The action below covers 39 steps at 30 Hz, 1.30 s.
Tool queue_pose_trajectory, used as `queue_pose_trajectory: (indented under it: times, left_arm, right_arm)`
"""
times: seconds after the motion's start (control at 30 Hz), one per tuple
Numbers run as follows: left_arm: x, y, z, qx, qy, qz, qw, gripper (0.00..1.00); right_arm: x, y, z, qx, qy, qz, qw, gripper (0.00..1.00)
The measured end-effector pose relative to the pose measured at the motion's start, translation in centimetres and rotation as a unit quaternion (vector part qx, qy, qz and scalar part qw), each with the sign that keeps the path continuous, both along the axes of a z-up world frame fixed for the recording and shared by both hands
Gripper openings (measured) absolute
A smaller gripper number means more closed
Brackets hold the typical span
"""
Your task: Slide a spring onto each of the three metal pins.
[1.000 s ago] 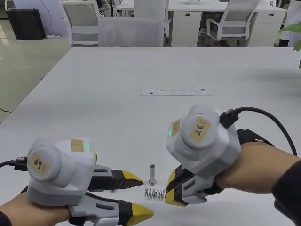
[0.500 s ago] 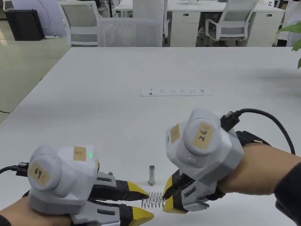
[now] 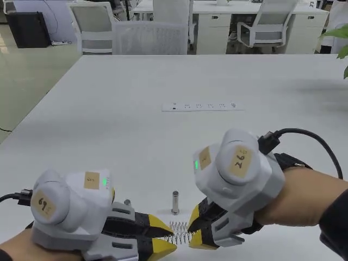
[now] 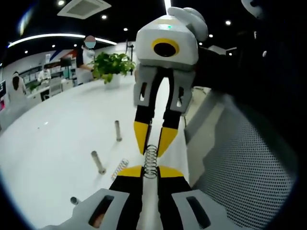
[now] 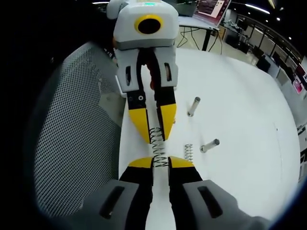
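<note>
Counter (image 3: 109, 109): was white, with office desks behind.
Spring (image 3: 180, 231): thin wire coil, spanned both grippers near the front edge.
Left gripper (image 4: 150, 171): fingers pinched one end.
Right gripper (image 5: 160, 162): fingers pinched the other.
Count: two springs, including a loose spring (image 5: 188, 150) that lay flat; three pins (image 4: 117, 130).

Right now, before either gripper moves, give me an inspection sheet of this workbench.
Surface: white table, no spill or mark seen.
Job's things: held spring spans the two grippers, one end in each. Loose spring lies on the table. Three metal pins, none with a spring on it: far pin, middle pin, near pin.
Clutter: power strip, beyond the work.
Grippers: left gripper and right gripper face tip to tip, each closed on the held spring.
Cables: black cable at the right gripper, another cable at the left.
Surroundings: office chairs, plant.
</note>
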<state>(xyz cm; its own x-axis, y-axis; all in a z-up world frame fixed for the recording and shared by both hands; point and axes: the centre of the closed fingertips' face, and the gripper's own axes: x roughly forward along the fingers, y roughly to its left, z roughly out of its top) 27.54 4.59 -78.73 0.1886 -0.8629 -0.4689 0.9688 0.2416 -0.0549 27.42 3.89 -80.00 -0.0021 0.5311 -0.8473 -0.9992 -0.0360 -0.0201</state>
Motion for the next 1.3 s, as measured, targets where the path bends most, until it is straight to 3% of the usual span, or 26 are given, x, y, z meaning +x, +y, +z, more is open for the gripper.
queue_pose_trajectory:
  times: [0.17,0.6,1.13,1.3]
  left_arm:
    - [-0.1,0.0,0.2,-0.004,0.003,-0.001,1.0,0.02]
    - [0.1,-0.4,1.5,-0.035,0.003,0.003,0.9994,0.02]
    - [0.1,-0.1,0.5,-0.018,0.002,0.006,0.9998,0.02]
    - [0.1,-0.1,0.3,-0.015,0.005,0.006,0.9999,0.02]
  right_arm:
    - [0.1,-0.1,-0.4,0.004,0.008,-0.01,0.9999,0.16]
    - [-0.1,-0.2,-0.9,0.008,0.015,-0.015,0.9997,0.12]
    - [0.0,0.7,0.9,0.036,0.007,-0.018,0.9992,0.09]
    - [-0.2,1.5,1.8,0.053,0.019,-0.02,0.9982,0.08]
